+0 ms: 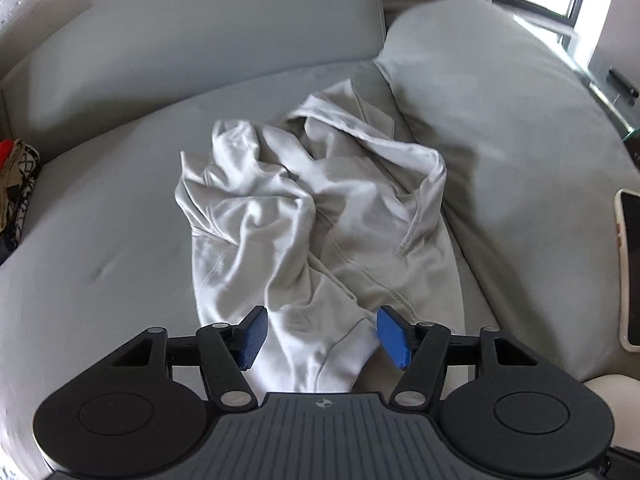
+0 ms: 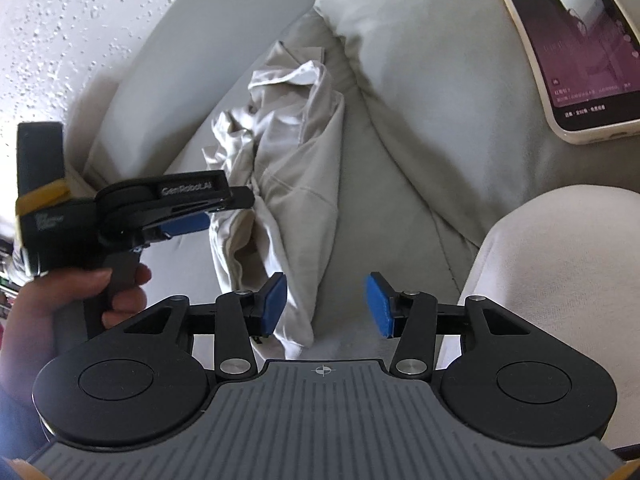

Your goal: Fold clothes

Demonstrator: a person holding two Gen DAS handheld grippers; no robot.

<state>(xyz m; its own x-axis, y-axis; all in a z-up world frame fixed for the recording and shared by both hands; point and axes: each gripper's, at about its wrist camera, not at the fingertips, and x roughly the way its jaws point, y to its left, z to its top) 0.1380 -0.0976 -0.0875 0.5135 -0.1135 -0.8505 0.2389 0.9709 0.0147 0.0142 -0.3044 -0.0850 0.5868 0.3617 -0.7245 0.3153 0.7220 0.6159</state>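
A crumpled pale grey garment [image 1: 312, 216] lies in a heap on the grey sofa seat [image 1: 104, 240]. My left gripper [image 1: 320, 336] hovers open over its near end, blue pads on either side of the cloth, nothing pinched. In the right wrist view the same garment [image 2: 280, 184] runs from the middle down toward my right gripper [image 2: 326, 306], which is open; its left pad sits over the cloth's near edge. The left gripper [image 2: 200, 216] shows there from the side, held by a hand [image 2: 80, 300], just left of the garment.
A large grey cushion [image 1: 500, 120] lies right of the garment. A phone [image 2: 568, 48] with a lit screen rests on the cushion at the right. A patterned cloth [image 1: 16, 184] sits at the sofa's left edge. A light-clothed knee [image 2: 560, 280] is at the lower right.
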